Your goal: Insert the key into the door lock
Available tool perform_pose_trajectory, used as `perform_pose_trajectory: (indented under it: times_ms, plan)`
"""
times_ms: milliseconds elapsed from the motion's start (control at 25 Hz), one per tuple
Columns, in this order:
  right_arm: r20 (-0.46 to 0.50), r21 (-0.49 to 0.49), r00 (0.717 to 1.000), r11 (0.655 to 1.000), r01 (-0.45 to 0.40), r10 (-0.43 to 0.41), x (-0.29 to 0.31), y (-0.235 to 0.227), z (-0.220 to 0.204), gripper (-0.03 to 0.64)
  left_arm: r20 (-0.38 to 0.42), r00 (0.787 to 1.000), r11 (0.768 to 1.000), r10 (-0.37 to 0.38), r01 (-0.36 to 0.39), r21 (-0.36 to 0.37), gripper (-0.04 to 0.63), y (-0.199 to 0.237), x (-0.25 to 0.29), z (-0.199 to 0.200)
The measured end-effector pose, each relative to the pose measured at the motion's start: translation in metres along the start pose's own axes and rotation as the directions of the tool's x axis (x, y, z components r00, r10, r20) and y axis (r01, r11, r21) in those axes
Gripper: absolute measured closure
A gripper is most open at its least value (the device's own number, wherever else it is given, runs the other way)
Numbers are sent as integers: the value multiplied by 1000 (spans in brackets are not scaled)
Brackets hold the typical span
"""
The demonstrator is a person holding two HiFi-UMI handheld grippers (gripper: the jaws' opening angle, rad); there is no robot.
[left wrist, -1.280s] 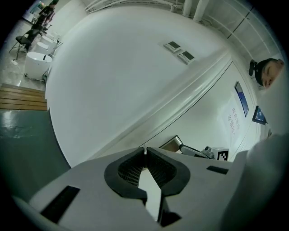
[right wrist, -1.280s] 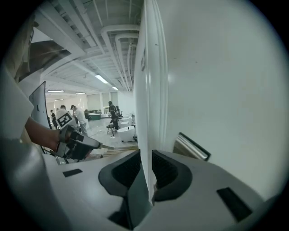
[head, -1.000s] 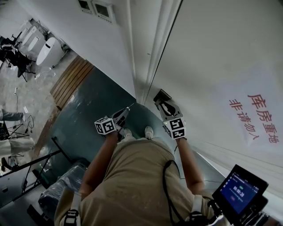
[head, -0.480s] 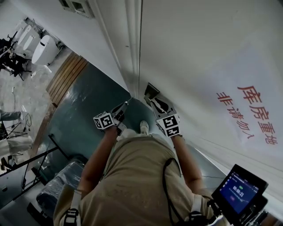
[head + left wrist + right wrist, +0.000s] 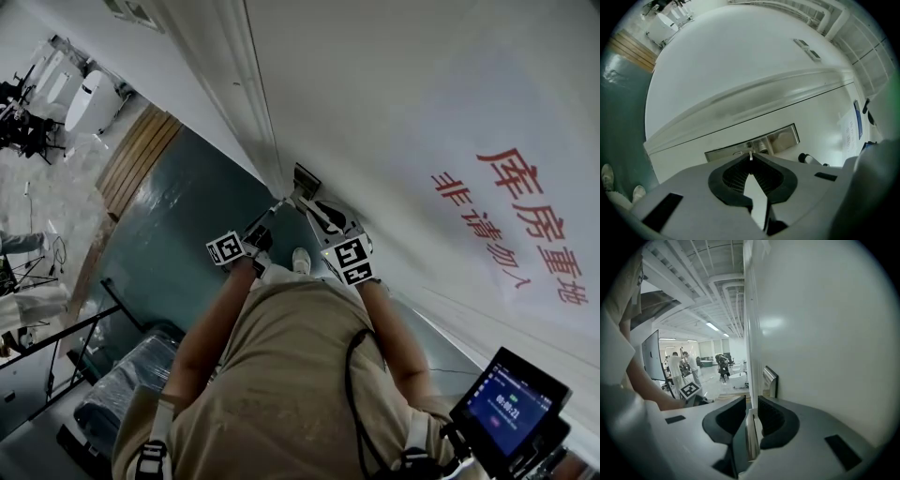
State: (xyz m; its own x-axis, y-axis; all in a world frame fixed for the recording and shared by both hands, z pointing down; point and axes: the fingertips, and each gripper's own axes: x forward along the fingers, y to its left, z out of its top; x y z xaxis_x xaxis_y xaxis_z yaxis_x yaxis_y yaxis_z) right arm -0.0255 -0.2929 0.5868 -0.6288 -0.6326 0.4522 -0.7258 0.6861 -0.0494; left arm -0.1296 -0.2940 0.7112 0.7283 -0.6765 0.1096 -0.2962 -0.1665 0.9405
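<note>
A white door fills the right of the head view. Its silver lock plate sits near the door edge. In the left gripper view the lock plate lies straight ahead, with the keyhole just beyond the jaws. My left gripper is shut on a small silver key, whose tip points at the plate from close by. In the head view the left gripper holds the key level. My right gripper grips the flat metal door handle, with the plate behind it.
Red characters are printed on the door. The white wall and door frame run to the left of the lock. My shoes stand on dark green floor. People and equipment are far behind.
My left gripper has carried the key down and toward the lock plate, rolling a little. The right gripper has shifted slightly along the door, staying by the lock plate.
</note>
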Motion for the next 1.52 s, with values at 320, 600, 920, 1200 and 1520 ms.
perform_pose_trajectory:
  times_ms: [320, 600, 920, 1200, 1520]
  plan:
    - [-5, -1, 1000, 1000, -19, 19, -8, 2, -6, 531, 53, 999, 995, 3, 2, -98, 561, 24, 17, -9]
    - [-7, -2, 1000, 1000, -23, 23, -11, 0, -10, 531, 75, 997, 986, 1, 11, -165, 561, 32, 25, -13]
    - [-8, 6, 1000, 1000, -29, 29, -12, 3, -13, 531, 63, 998, 976, -7, 21, -219, 561, 31, 39, -23]
    - [-6, 12, 1000, 1000, -24, 24, -13, 2, -14, 531, 74, 997, 965, -21, 40, -261, 561, 29, 47, -26]
    - [-11, 11, 1000, 1000, -22, 22, -14, 3, -16, 531, 96, 995, 957, -29, 56, -286, 561, 28, 51, -25]
